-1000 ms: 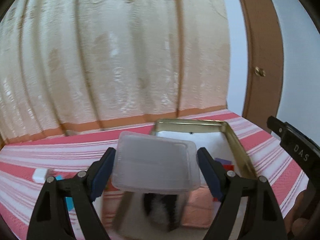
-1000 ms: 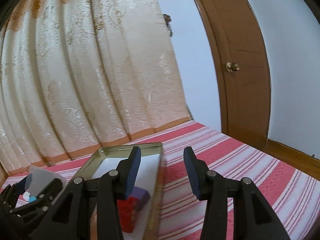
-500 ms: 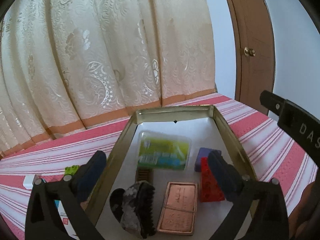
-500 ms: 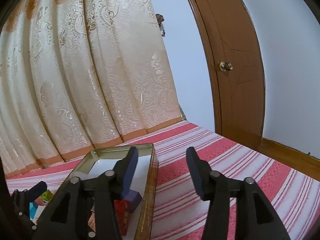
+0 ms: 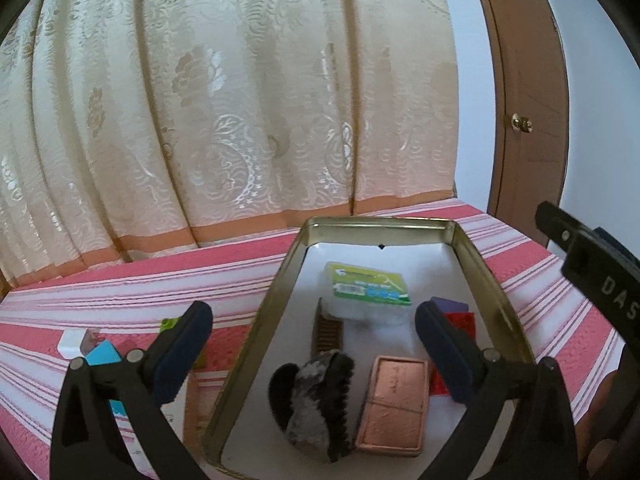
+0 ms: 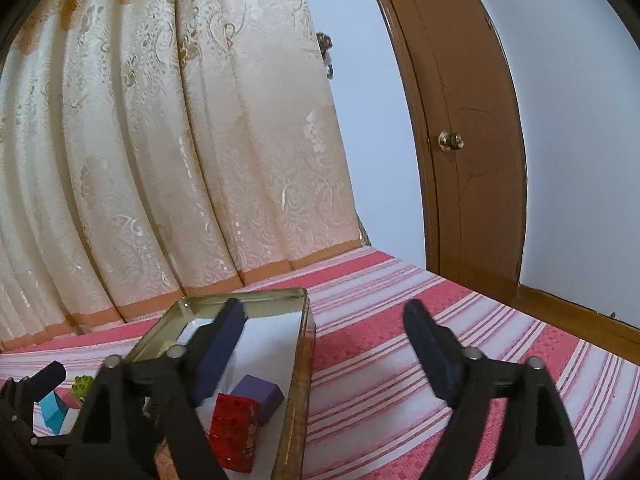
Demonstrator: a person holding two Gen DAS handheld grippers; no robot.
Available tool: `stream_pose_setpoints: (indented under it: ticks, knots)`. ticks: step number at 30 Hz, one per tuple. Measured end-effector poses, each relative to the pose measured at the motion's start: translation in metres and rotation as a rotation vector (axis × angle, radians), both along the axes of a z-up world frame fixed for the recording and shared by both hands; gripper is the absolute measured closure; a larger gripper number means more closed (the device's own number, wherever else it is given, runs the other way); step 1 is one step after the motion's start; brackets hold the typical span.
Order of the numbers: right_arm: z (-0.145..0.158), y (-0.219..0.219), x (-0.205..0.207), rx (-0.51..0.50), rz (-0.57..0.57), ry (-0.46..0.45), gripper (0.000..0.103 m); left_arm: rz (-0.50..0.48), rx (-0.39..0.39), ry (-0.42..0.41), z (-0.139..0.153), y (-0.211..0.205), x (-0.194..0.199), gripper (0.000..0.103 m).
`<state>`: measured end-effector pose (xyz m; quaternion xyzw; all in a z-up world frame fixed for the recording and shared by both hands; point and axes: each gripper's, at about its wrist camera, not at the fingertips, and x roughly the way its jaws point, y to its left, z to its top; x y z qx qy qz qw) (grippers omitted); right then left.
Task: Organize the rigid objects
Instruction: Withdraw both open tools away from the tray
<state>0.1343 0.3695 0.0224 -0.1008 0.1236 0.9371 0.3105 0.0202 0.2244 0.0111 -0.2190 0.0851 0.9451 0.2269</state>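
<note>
Left wrist view: the left gripper (image 5: pixel 314 334) hangs fully released and empty over the gold tin (image 5: pixel 496 280), where the clear plastic box (image 5: pixel 368 292) lies at 12 o'clock, above the black brush (image 5: pixel 316 396) and copper case (image 5: pixel 392 400). Right wrist view: the right gripper (image 6: pixel 324 352) is opening, nothing between its jaws; the red brick (image 6: pixel 234 428) sits at 7 o'clock. Next, clear the tin rim, then approach the loose blue block (image 5: pixel 102 354) squarely.

Tin tray (image 5: pixel 492 276) on bedspread (image 5: pixel 160 280), plastic box (image 5: pixel 368 288) inside behind brush (image 5: pixel 316 396), blocks (image 5: pixel 100 354) left
</note>
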Motion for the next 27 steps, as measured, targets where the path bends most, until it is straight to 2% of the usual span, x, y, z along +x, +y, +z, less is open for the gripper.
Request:
stream_pose_setpoints:
  ticks: [7,14,27]
  knots:
    - [-0.001,-0.003,-0.001,0.008,0.004,0.007,0.017,0.041,-0.01,0.02,-0.001,-0.012,0.0,0.0]
    - [-0.004,-0.008,-0.004,0.033,0.005,-0.011,0.017,0.08,-0.004,0.009,-0.004,-0.032,-0.005,0.0]
    - [-0.006,-0.02,0.0,0.039,-0.01,0.025,0.017,0.147,0.02,-0.008,-0.006,-0.071,-0.012,0.0]
